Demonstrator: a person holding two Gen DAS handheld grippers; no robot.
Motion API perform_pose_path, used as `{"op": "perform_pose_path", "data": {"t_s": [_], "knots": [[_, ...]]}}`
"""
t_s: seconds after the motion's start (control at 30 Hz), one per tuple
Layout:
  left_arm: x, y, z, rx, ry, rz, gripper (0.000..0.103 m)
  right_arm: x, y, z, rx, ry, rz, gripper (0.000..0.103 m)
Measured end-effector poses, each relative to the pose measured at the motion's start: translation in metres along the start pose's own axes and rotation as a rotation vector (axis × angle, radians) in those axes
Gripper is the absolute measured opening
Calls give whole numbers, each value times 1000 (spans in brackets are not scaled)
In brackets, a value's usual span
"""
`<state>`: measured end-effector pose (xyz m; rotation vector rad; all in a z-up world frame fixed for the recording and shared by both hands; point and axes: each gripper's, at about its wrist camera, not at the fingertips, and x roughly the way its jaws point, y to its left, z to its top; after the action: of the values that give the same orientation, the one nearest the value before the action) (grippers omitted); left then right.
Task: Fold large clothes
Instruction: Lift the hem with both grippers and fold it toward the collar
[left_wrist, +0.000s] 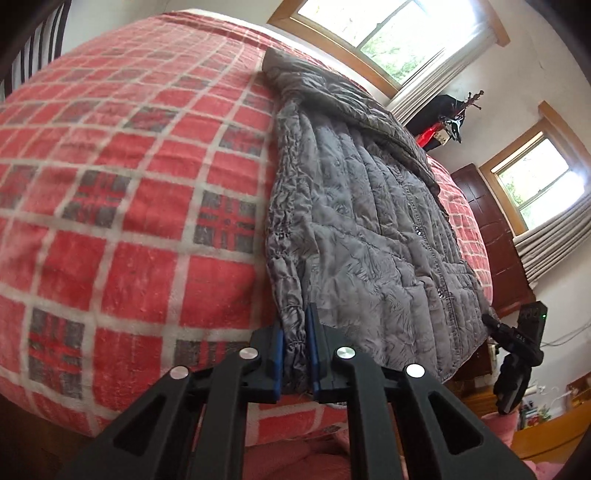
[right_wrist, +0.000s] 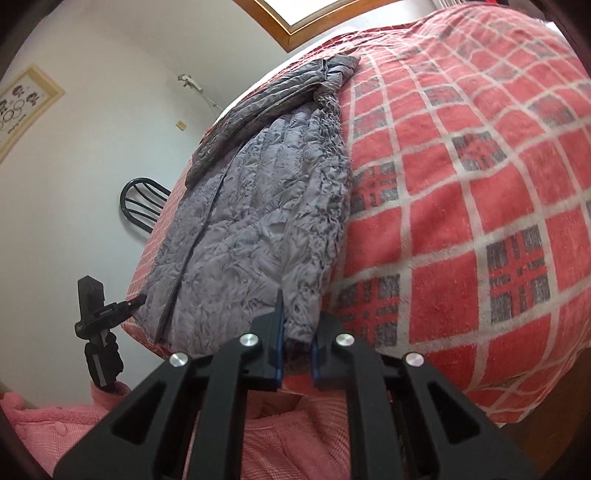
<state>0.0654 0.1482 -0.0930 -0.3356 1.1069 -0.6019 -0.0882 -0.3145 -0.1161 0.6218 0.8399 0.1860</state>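
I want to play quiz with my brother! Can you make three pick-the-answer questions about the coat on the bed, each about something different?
1. Where does the grey coat lie?
A on the chair
B on the checked blanket
C on the floor

2. What colour is most of the blanket?
A red
B green
C blue

3. What is the left gripper doing?
A hanging open
B holding a book
C shut on the coat's hem

Answers: B, blanket shows all round the coat; A, red squares with white lines; C, cloth is pinched between its jaws.
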Motion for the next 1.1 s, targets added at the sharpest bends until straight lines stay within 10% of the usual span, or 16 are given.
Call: {"op": "perform_pose_path", "data": {"t_s": [0.47, 1.1], "knots": [[-52, -37, 121, 33, -191, -137, 10, -43, 46, 138, -36, -140, 142, 9], [81, -29, 359, -87, -160, -23, 9, 65, 0, 350, 196, -53, 52, 9]]}}
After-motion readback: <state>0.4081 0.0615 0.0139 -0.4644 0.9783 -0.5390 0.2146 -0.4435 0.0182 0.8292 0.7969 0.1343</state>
